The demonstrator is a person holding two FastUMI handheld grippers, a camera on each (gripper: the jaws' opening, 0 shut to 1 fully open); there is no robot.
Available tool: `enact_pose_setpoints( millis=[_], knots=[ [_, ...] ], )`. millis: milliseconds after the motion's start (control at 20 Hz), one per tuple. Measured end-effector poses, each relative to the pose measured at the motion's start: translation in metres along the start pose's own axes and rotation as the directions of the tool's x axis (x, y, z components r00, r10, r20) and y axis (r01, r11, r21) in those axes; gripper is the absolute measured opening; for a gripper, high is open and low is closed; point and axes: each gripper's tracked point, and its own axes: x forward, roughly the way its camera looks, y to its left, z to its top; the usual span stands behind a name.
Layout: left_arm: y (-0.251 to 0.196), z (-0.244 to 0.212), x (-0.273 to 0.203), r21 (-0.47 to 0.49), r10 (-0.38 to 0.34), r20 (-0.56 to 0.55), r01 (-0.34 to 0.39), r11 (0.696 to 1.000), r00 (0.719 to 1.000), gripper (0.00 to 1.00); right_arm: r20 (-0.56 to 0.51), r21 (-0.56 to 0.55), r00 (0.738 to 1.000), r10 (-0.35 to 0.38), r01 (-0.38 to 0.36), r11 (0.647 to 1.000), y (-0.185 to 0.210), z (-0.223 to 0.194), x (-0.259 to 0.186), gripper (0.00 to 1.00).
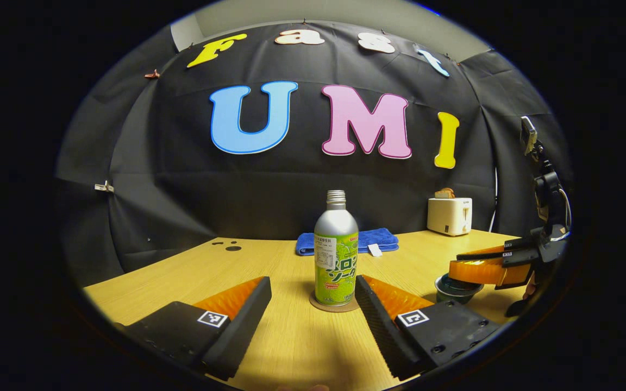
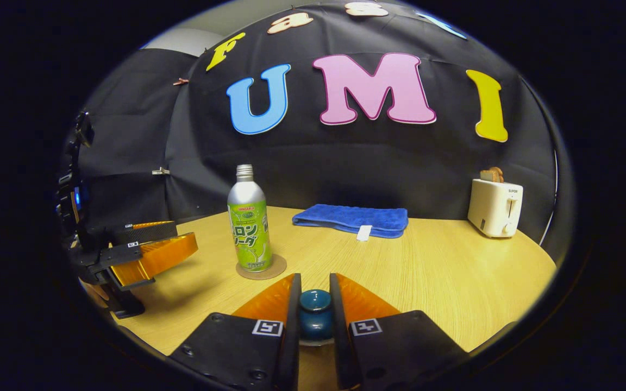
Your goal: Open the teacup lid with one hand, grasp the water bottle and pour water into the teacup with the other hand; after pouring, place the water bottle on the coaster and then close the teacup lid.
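Your right gripper (image 2: 314,315) has its jaws nearly closed around the dark teal rounded knob of the teacup lid (image 2: 315,317), one finger at each side of it; they look to be touching, though whether both truly press is hard to tell. The teal teacup (image 1: 457,288) stands under that gripper, seen from the left gripper view as a low bowl beneath the right gripper's fingers (image 1: 481,270), with the lid apparently on the cup. Your left gripper (image 1: 313,298) has its jaws wide apart and empty, and the silver-shouldered metal bottle with the green label (image 1: 336,255) stands upright straight ahead between them, just beyond the tips, already on the round brown coaster (image 1: 335,305). Its long axis is vertical, its cap off. Judging from that, the left hand is the nearer one for the bottle: a straight push forward, then close on the body. The right gripper view adds what the left cannot, the grip on the knob; the left gripper view shows the cup body. A folded blue towel (image 2: 352,219) and white toaster (image 2: 493,208) sit far back on the wooden counter (image 2: 427,271).
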Motion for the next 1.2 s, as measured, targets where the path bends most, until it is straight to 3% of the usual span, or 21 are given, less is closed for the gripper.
enact_pose_setpoints(
  millis=[50, 200, 300, 350, 550, 600, 650, 850, 1200],
  knots=[
    [0.000, -0.001, 0.000, 0.000, 0.000, 0.000, 0.000, 1.000, 1.000, 0.98, 0.001, -0.005, 1.000, 0.007, -0.007, 1.000, 0.002, 0.001, -0.002, 0.34],
    [0.002, 0.000, 0.000, 0.000, 0.009, -0.001, -0.009, 1.000, 1.000, 0.98, 0.023, 0.001, 1.000, -0.005, 0.005, 1.000, -0.002, 0.004, -0.006, 0.36],
    [0.002, 0.000, -0.002, -0.001, 0.018, -0.002, -0.018, 1.000, 1.000, 0.98, 0.077, 0.017, 0.996, -0.033, 0.032, 0.999, -0.008, 0.012, -0.015, 0.43],
    [0.001, -0.001, -0.004, -0.001, 0.020, -0.002, -0.020, 1.000, 1.000, 0.98, 0.112, 0.021, 0.992, -0.051, 0.049, 0.999, -0.011, 0.017, -0.021, 0.65],
    [-0.003, -0.001, -0.010, -0.002, 0.029, -0.001, -0.029, 1.000, 1.000, 0.98, 0.173, 0.015, 0.976, -0.134, 0.133, 0.991, -0.026, 0.022, -0.045, 0.75],
    [-0.004, 0.000, -0.012, -0.001, 0.034, -0.002, -0.034, 0.999, 0.999, 0.98, 0.173, 0.019, 0.973, -0.152, 0.151, 0.988, -0.029, 0.021, -0.049, 0.90],
    [-0.004, -0.001, -0.015, -0.001, 0.041, -0.002, -0.041, 0.999, 0.999, 0.98, 0.174, 0.023, 0.969, -0.177, 0.175, 0.984, -0.034, 0.020, -0.054, 0.98],
    [-0.008, -0.001, -0.022, -0.001, 0.073, -0.003, -0.073, 0.997, 0.997, 0.98, 0.175, 0.036, 0.948, -0.266, 0.264, 0.964, -0.046, 0.019, -0.072, 0.99],
    [-0.010, 0.000, -0.021, -0.002, 0.061, -0.001, -0.061, 0.998, 0.998, 0.97, 0.173, 0.045, 0.929, -0.326, 0.323, 0.945, -0.053, 0.019, -0.075, 0.99]
  ],
)
